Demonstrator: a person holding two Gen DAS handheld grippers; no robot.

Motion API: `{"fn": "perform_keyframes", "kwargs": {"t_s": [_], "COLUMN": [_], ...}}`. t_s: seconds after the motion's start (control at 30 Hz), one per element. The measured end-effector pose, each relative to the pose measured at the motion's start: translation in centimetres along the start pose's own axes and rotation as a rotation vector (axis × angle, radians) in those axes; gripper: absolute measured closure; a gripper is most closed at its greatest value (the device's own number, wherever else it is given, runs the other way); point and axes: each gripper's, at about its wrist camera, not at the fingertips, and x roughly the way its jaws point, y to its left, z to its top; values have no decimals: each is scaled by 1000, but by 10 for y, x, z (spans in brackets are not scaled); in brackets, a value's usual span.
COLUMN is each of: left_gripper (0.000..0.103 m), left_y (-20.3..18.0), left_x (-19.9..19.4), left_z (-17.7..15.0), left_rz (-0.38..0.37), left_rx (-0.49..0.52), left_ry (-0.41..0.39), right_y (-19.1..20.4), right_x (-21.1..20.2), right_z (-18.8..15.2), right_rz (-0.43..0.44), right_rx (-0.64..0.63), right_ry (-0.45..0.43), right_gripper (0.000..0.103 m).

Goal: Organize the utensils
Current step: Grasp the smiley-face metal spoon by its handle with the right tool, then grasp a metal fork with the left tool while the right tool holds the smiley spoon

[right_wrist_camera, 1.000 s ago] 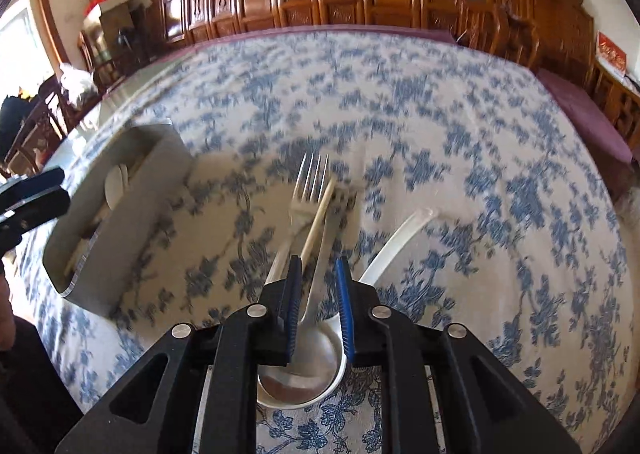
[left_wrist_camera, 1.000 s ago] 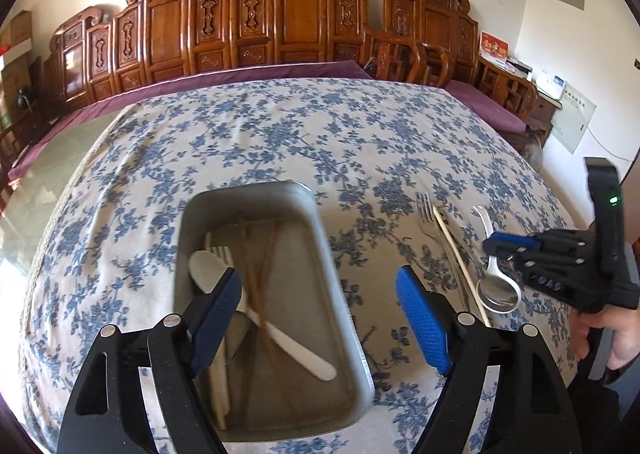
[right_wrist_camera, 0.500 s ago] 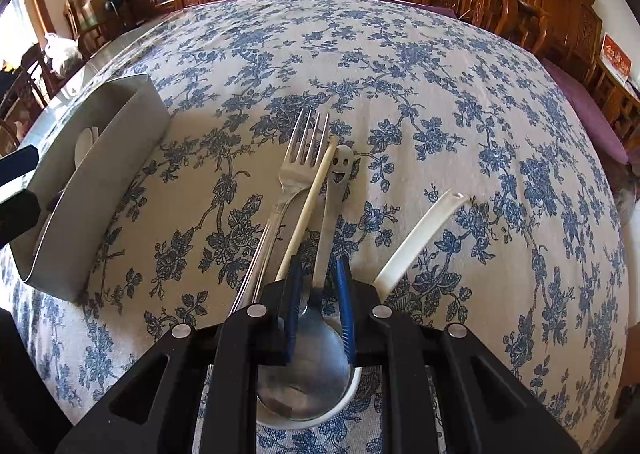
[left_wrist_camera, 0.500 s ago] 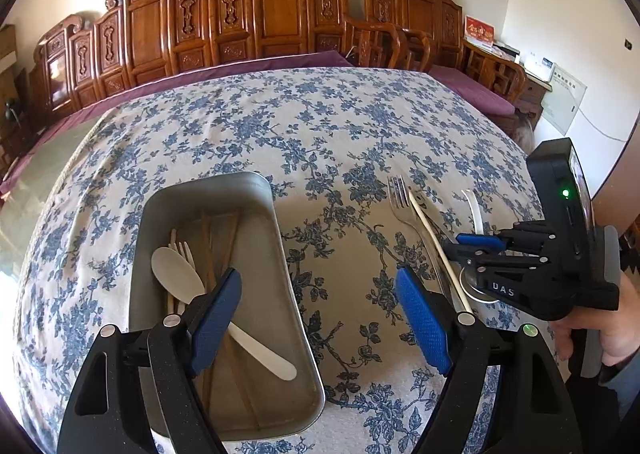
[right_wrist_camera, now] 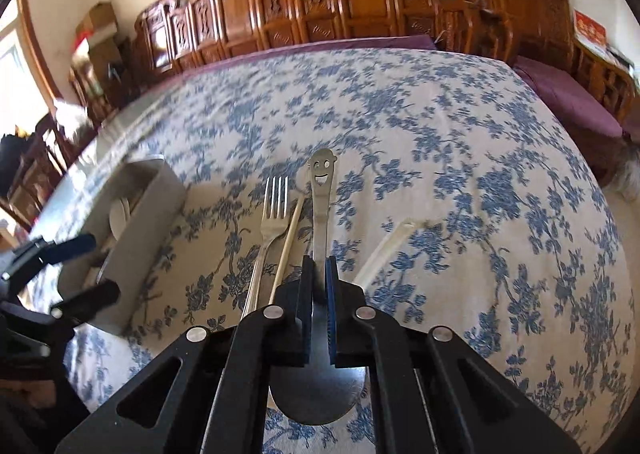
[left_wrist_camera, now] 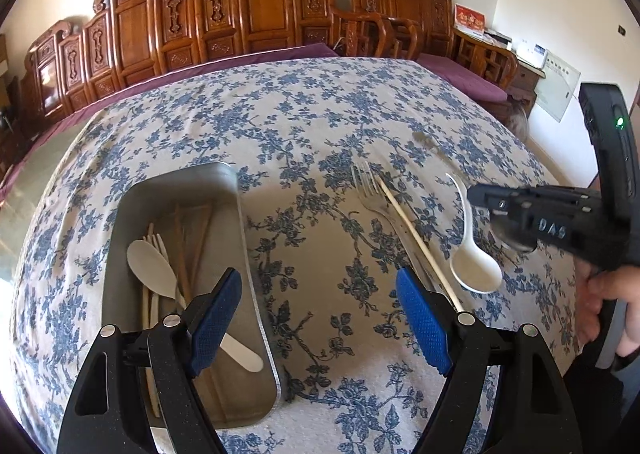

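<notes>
We clamp our right gripper [right_wrist_camera: 319,274] on the handle of the steel spoon [right_wrist_camera: 320,189], smiley end forward, held off the floral tablecloth [right_wrist_camera: 460,157]. Right of the metal tray [left_wrist_camera: 240,238] lie the fork [right_wrist_camera: 274,205], a chopstick [right_wrist_camera: 289,238] and, farthest from the tray, the white spoon [left_wrist_camera: 474,268]. Our left gripper [left_wrist_camera: 320,318] hangs spread wide and empty over the tray's right wall.

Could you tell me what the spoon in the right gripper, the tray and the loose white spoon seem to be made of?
Spoon in the right gripper: polished metal, likely stainless steel; it mirrors light and has a cut-out smiley face. Tray: dull grey metal, brushed-looking, with a thin bright rim. White spoon: glossy white, ceramic or melamine; I cannot tell which.
</notes>
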Motion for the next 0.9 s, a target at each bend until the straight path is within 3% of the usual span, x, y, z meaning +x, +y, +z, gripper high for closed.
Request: {"fn": "perform_keyframes", "kwargs": {"t_s": [0.2, 0.4, 0.7, 0.9], "left_gripper": [27, 40, 67, 70], "left_y": [-18, -38, -54, -56], "left_x": [4, 20, 64, 93], "left_z": [3, 2, 18, 35], "left_rz": [0, 27, -5, -34], "left_rx": [36, 87, 5, -41], "left_ry": [11, 47, 102, 146], "right_y": [-14, -29, -48, -51], "right_x": [-6, 0, -2, -2], "right_z": [-3, -9, -9, -5], "right_rz": [-3, -19, -22, -7], "right_rx": [6, -7, 39, 53], "right_ry": [-28, -18, -33, -43], "right_gripper": [96, 96, 96, 96]}}
